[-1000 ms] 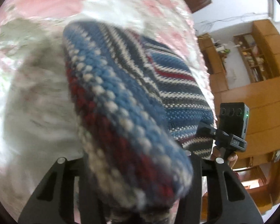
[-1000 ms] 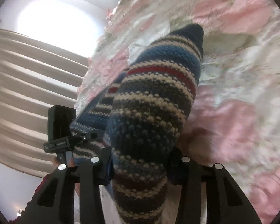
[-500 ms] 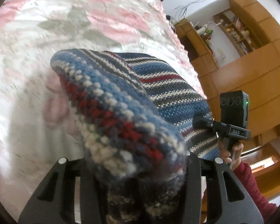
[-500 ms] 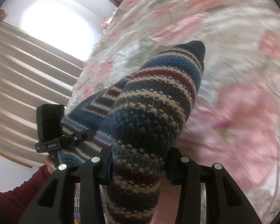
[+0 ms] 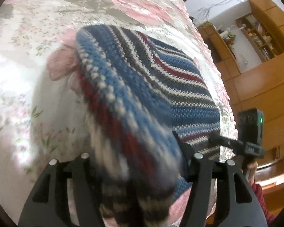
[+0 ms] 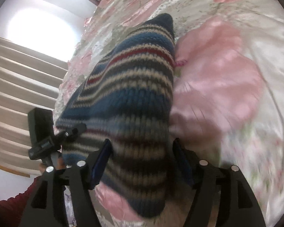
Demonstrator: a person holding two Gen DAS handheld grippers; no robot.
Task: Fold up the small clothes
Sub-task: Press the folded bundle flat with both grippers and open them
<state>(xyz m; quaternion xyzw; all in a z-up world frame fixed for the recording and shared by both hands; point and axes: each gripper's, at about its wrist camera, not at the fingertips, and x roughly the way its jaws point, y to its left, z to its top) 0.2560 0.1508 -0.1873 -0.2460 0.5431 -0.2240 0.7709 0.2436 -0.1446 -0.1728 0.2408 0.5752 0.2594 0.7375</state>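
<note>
A knitted garment with blue, red, white and grey stripes [image 5: 161, 79] lies folded on the floral bedspread [image 5: 28, 56]. Its near end runs back between the fingers of my left gripper [image 5: 136, 151], which stands open; that end is blurred. In the right wrist view the same garment [image 6: 142, 66] passes between the spread fingers of my right gripper [image 6: 142, 145], also open, with the blue pads [image 6: 102, 160] standing off the knit. Each gripper appears in the other's view, the right one [image 5: 250, 132] and the left one [image 6: 43, 132], at the garment's opposite near corners.
The pink and white satin bedspread [image 6: 227, 75] fills the area around the garment. Wooden cabinets and shelves [image 5: 265, 66] stand beyond the bed's right side. Pale curtains [image 6: 19, 85] and a bright window lie on the other side. A red-sleeved arm [image 5: 263, 204] holds the right gripper.
Both grippers' fingers have spread wider than half a second ago, letting go of the garment. It has come down onto the bedspread, and its near end now slips between the fingers.
</note>
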